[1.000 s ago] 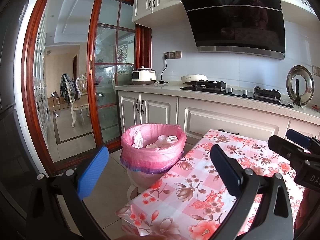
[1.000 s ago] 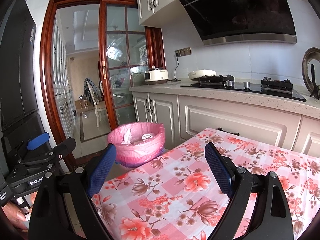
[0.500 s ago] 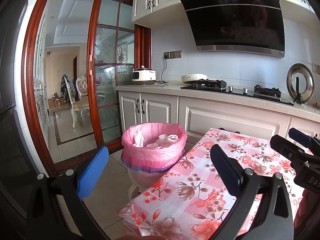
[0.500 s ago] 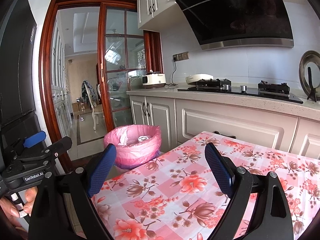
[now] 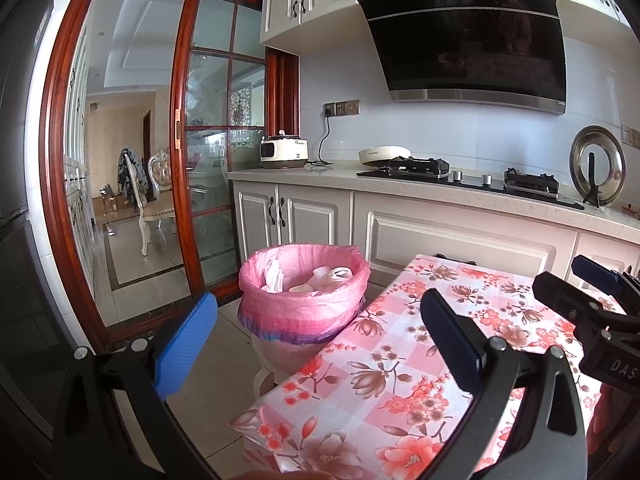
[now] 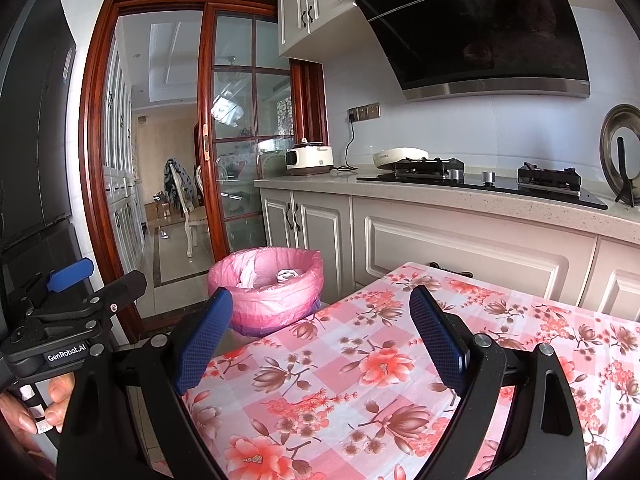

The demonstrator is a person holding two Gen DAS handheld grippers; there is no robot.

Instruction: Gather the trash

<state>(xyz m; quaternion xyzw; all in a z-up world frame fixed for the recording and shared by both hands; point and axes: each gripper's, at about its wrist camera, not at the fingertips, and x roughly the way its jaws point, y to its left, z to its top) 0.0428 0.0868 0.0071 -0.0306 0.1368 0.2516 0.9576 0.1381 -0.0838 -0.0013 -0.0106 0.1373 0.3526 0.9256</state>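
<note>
1. Trash (image 5: pixel 308 280) is seen only as crumpled white pieces already inside the pink-lined bin (image 5: pixel 304 304), which stands on the floor just beside the far-left corner of the bench (image 5: pixel 400 364).
2. No loose trash is visible on the floral cloth in either view.
3. The left tool (image 5: pixel 316 348) is held with its jaws spread wide and nothing between them.
4. The right tool (image 6: pixel 320 340) is likewise spread and empty, above the cloth.
5. The bin lies ahead of both tools and to their left; the left tool is judged the nearer.
6. The collecting is judged largely done, unless further trash lies out of view.
</note>
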